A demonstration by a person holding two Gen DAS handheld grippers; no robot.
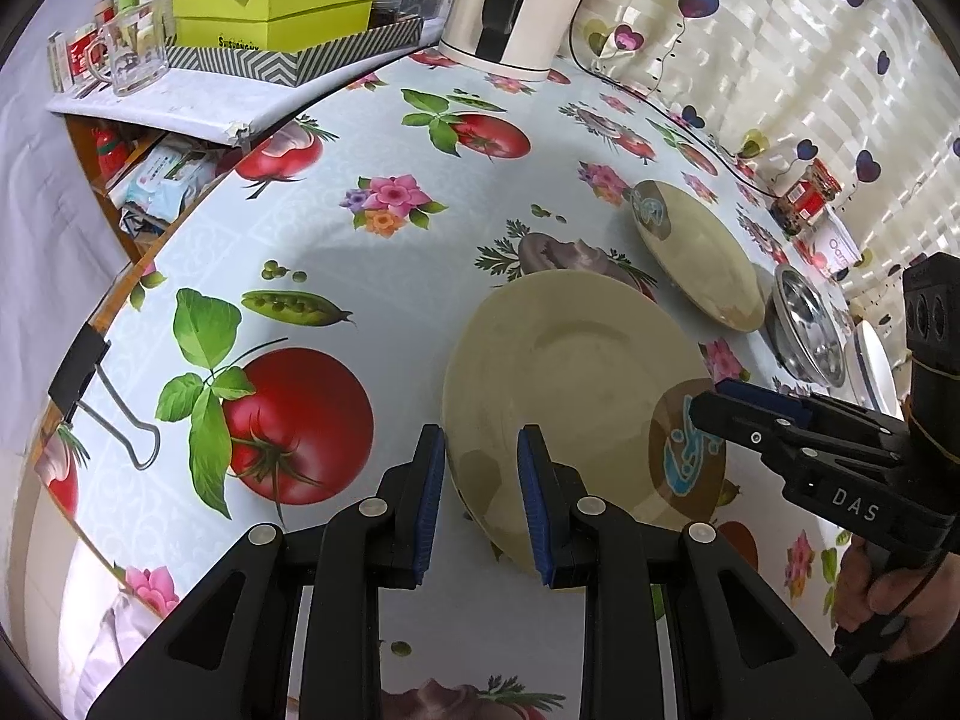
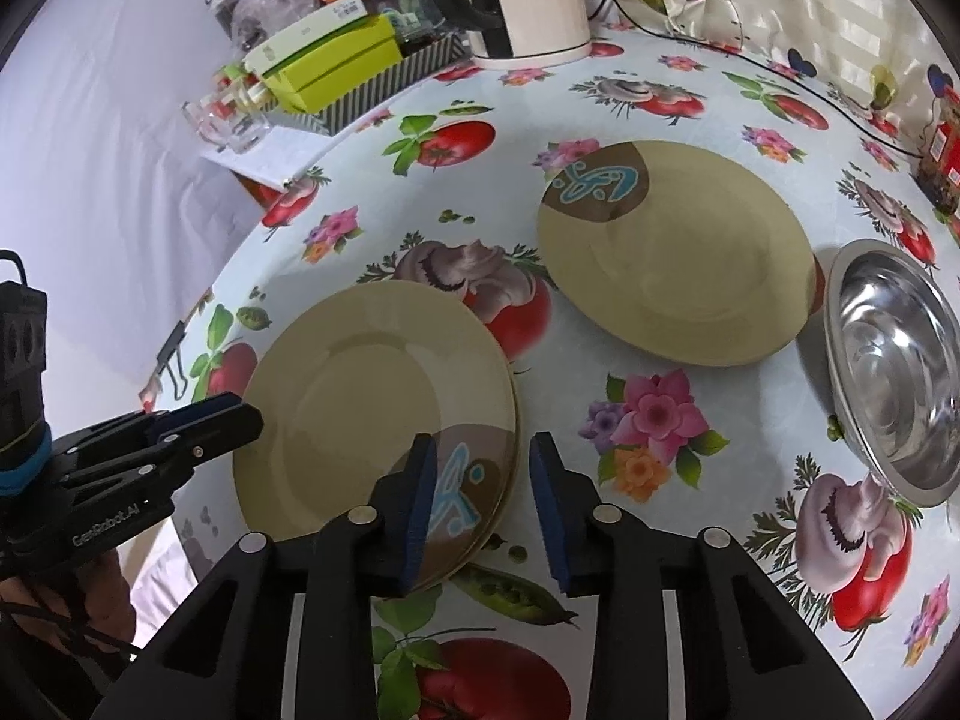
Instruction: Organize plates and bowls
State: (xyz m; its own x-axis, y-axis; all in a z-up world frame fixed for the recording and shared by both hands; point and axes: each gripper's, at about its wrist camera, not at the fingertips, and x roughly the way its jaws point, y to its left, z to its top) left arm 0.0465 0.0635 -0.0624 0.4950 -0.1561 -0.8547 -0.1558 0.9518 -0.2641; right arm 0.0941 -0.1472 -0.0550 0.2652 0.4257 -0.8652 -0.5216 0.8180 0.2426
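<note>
Two smooth, round olive-glazed plates are seen stacked (image 2: 372, 396) on a glossy vegetable-print tablecloth (image 2: 660, 90), the lower one showing only as a thin rim. The left gripper (image 1: 482, 495) and right gripper (image 2: 482, 507) are held with pads parted over opposite rims, pressing nothing. A third plate (image 2: 678, 258) and a shiny steel bowl (image 2: 894, 360), partly cut off, are set beyond.
</note>
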